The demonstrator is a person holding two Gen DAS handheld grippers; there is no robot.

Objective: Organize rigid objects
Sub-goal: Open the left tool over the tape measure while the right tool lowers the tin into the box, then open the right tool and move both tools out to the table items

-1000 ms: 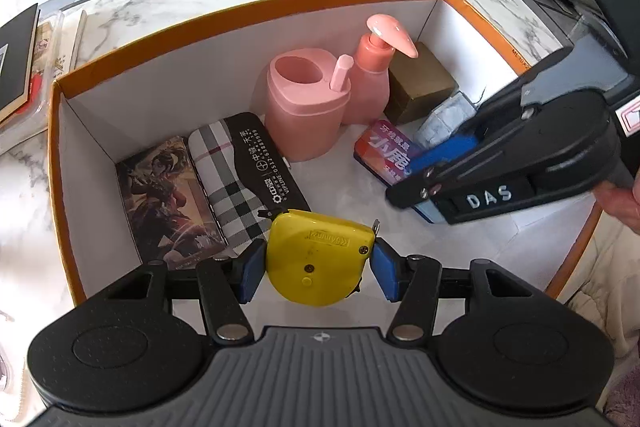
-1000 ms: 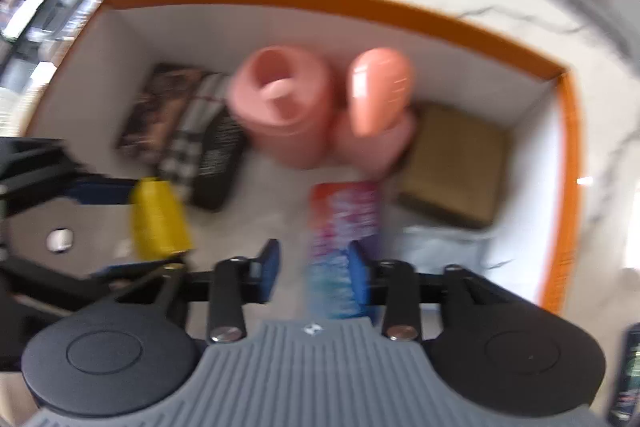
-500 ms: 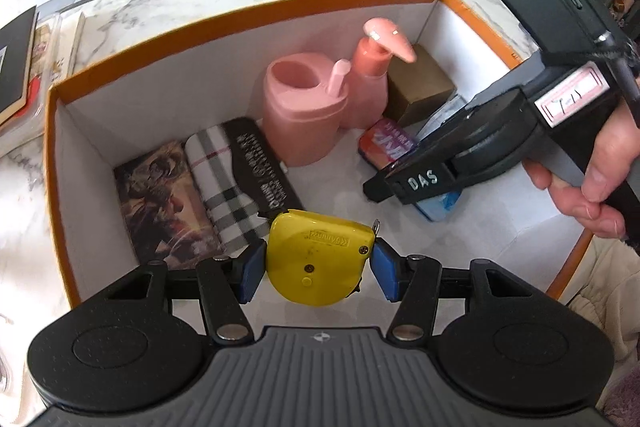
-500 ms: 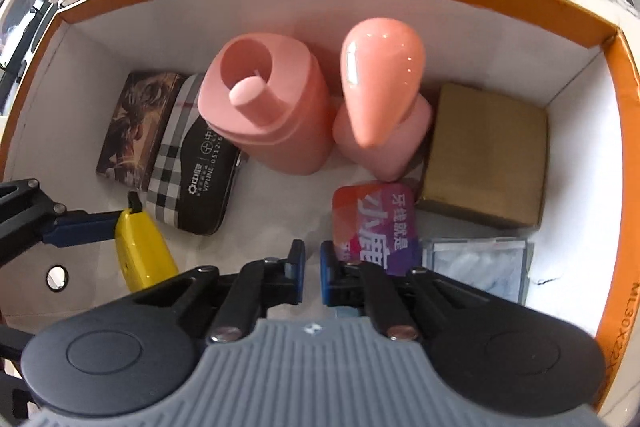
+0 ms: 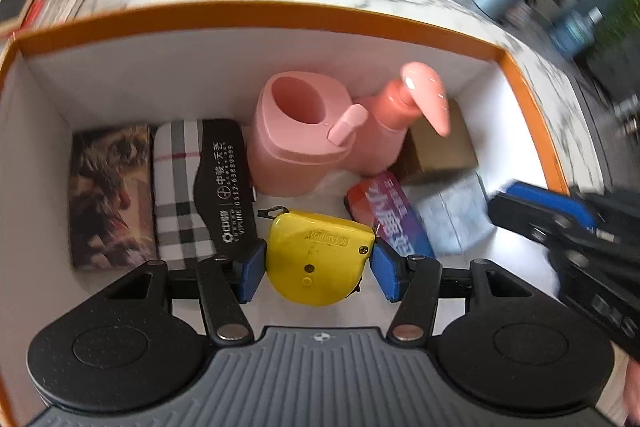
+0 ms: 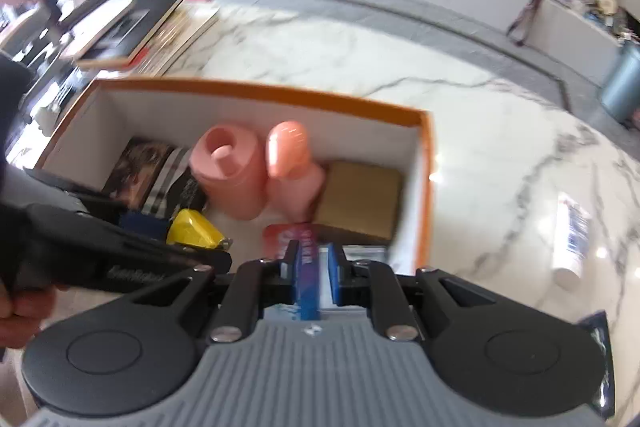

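Observation:
An orange-rimmed white box [image 5: 280, 15] holds a pink holder [image 5: 296, 135], a pink pump bottle [image 5: 400, 123], a brown carton [image 5: 440, 151], a plaid case [image 5: 180, 187], a picture box [image 5: 108, 191] and a red-purple toothpaste box [image 5: 384, 211]. My left gripper [image 5: 316, 263] is shut on a yellow tape measure [image 5: 316, 255], low inside the box by its near wall. My right gripper [image 6: 314, 267] has pulled back above the box's near right side; its jaws are nearly closed with nothing between them. The toothpaste box [image 6: 296, 239] lies below it.
A clear packet [image 5: 452, 215] lies beside the toothpaste box. On the marble counter [image 6: 360, 55] right of the box lies a white tube [image 6: 572, 235]. Books [image 6: 132, 27] are stacked at the back left. A grey canister [image 6: 624, 83] stands far right.
My left gripper has moved deeper and lower into the box with the tape measure. My right gripper has risen and drawn back out of the box, still nearly closed and empty.

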